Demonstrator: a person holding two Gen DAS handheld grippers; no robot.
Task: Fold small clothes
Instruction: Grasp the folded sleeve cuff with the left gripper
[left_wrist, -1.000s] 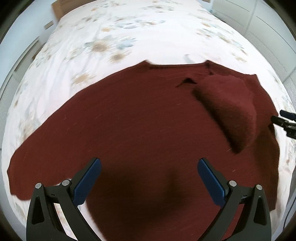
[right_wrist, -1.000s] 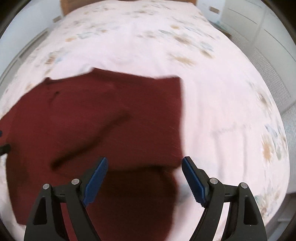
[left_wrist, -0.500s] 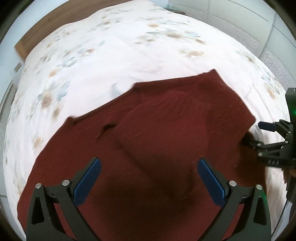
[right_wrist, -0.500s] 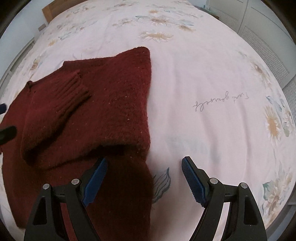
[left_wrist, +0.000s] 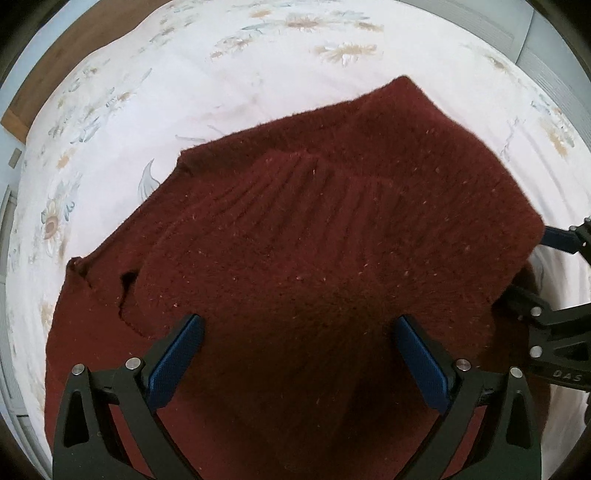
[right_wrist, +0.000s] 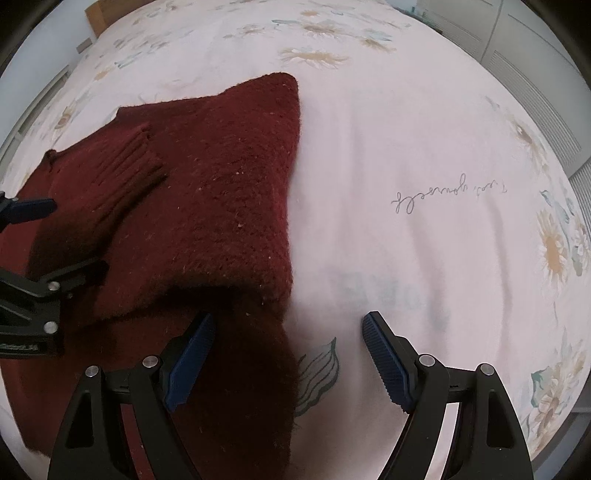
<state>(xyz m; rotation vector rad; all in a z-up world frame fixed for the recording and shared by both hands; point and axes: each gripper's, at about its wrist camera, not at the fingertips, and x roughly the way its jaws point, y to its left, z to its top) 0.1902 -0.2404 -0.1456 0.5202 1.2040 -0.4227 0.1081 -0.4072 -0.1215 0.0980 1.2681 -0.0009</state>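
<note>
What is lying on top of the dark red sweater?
Its own sleeve, ribbed cuff showing, is folded across the sweater. Beneath is the floral bedsheet; anything between the knit layers is hidden.

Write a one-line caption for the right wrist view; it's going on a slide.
Open right hand-held gripper hovering over the edge of a partly folded maroon sweater on a floral bedsheet.

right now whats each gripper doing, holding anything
left gripper: open, holding nothing, over the sweater.
right gripper: open, holding nothing, at the sweater's edge on the bedsheet.

A bedroom: flower-printed bed sheet (right_wrist: 406, 147), wooden headboard (left_wrist: 55, 74).
</note>
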